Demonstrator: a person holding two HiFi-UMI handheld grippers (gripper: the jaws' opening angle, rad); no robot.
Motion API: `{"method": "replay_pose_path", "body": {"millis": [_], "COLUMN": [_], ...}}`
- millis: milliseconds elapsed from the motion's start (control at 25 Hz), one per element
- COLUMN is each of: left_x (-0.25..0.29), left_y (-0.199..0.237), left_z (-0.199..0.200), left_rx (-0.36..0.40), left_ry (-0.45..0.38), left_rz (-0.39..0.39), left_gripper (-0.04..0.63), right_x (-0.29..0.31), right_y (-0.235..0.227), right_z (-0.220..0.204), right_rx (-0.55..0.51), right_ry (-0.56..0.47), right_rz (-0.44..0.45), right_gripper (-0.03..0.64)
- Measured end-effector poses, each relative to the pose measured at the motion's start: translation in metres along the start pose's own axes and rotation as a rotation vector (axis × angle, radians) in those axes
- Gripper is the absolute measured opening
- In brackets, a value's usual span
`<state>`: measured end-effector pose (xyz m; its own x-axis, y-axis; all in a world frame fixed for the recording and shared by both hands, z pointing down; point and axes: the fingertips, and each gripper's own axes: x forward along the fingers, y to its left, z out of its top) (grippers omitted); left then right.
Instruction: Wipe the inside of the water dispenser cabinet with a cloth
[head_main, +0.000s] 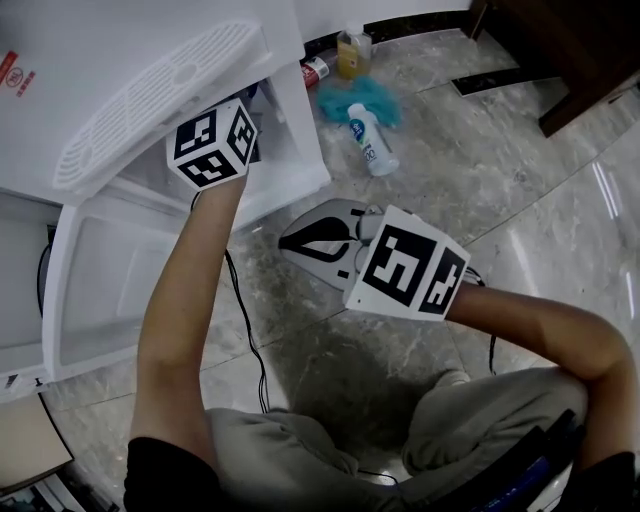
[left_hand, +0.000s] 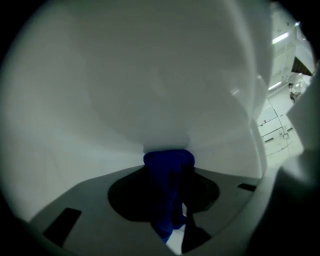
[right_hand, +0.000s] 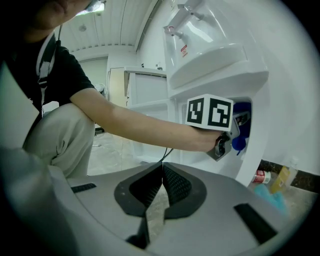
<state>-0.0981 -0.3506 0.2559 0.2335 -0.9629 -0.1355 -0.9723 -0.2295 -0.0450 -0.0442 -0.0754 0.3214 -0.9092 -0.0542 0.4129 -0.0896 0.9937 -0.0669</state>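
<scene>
The white water dispenser (head_main: 290, 150) stands at the left with its lower cabinet open. My left gripper (left_hand: 172, 187) reaches into that cabinet, shut on a dark blue cloth (left_hand: 167, 167) whose bunched end lies against the white inner wall (left_hand: 150, 90). In the head view only its marker cube (head_main: 212, 145) and the forearm show; the jaws are hidden inside. The right gripper view shows the blue cloth (right_hand: 242, 125) just inside the opening. My right gripper (head_main: 297, 240) hovers over the floor beside the cabinet, shut with nothing in it (right_hand: 161, 172).
The cabinet door (head_main: 100, 290) hangs open at lower left. On the marble floor behind the dispenser lie a white spray bottle (head_main: 368, 138), a teal cloth (head_main: 372, 100), a yellow bottle (head_main: 350, 52) and a red can (head_main: 314, 70). Dark wooden furniture (head_main: 560, 50) stands top right. A black cable (head_main: 250, 330) runs across the floor.
</scene>
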Motion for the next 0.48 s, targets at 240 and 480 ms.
{"method": "replay_pose_path", "body": {"millis": [240,480], "left_x": [0.027,0.012], "left_y": [0.029,0.014], "left_z": [0.001,-0.003], "left_rx": [-0.034,-0.09], "left_ry": [-0.058,-0.029], "left_rz": [0.131,0.082], "left_gripper": [0.135,0.135], "right_x": [-0.006,-0.008], "right_y": [0.005,0.008], "right_z": [-0.004,-0.008], "right_rx": [0.01,0.018], "right_ry": [0.004,0.014], "right_rz": [0.003,0.015], "right_gripper": [-0.002,-0.002]}}
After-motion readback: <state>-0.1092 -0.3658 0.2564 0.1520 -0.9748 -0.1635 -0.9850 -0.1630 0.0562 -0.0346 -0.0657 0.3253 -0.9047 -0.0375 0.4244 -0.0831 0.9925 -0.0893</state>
